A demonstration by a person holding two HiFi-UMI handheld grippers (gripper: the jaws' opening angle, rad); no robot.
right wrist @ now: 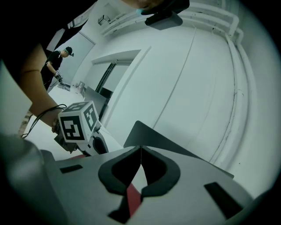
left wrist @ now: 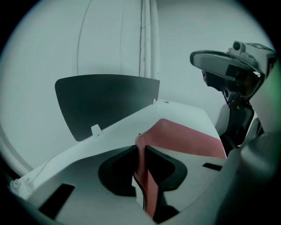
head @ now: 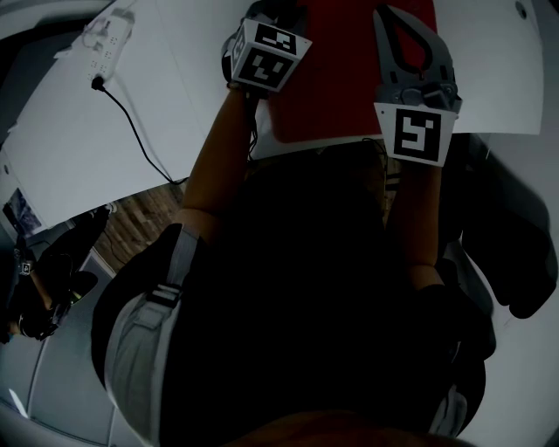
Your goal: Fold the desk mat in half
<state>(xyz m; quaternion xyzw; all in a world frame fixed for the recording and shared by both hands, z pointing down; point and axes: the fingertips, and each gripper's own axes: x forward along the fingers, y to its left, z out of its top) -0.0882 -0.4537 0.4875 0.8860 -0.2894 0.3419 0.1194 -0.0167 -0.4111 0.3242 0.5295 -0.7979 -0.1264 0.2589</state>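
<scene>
The red desk mat (head: 336, 79) lies on the white table (head: 79, 131), its near edge toward me. In the left gripper view my left gripper (left wrist: 140, 150) is shut on a lifted edge of the mat (left wrist: 189, 141), which stands pinched between the dark pads. Its marker cube (head: 265, 54) sits over the mat's left side. My right gripper (head: 384, 13) reaches over the mat's right side. In the right gripper view that gripper (right wrist: 140, 151) has its jaws together, with a red strip of mat (right wrist: 134, 197) between them.
A white power strip (head: 109, 39) with a black cable lies at the table's far left. A dark panel (left wrist: 105, 105) stands at the table's back. A black chair (head: 515, 262) is at my right. Another person (right wrist: 55, 66) stands off to the left.
</scene>
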